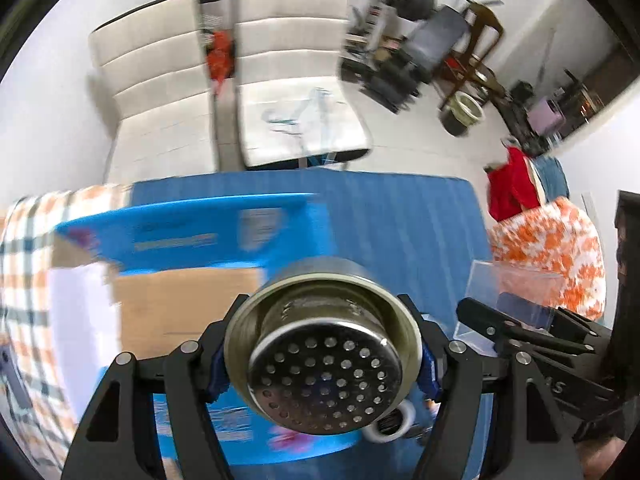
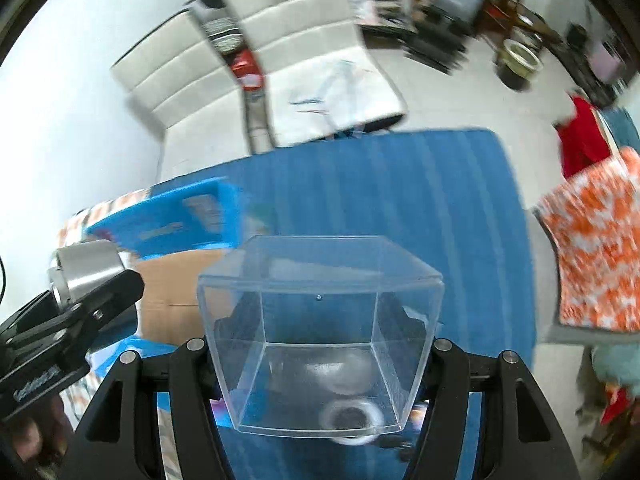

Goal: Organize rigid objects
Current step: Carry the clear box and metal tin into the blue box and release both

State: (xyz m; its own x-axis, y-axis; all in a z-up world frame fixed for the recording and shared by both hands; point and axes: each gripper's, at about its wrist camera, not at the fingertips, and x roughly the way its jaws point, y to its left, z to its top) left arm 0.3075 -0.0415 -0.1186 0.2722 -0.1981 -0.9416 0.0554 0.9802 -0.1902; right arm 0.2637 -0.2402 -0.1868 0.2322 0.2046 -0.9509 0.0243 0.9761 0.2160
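Blurring most of the background in both views. Left gripper (image 1: 324, 364) clamped on a steel strainer (image 1: 325, 354), perforated end toward the lens, fingertips hidden behind its rim. Right gripper (image 2: 320, 344) gripping a clear box (image 2: 320, 332), fingertips seen only through its walls. Open carton (image 1: 184, 300) at 9 o'clock on the blue mat (image 2: 400, 208). Tape roll (image 2: 352, 418) at 6 o'clock, half hidden in the left view, seen through the box in the right

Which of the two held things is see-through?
The clear plastic box in the right gripper; the left gripper holds an opaque, perforated metal strainer.
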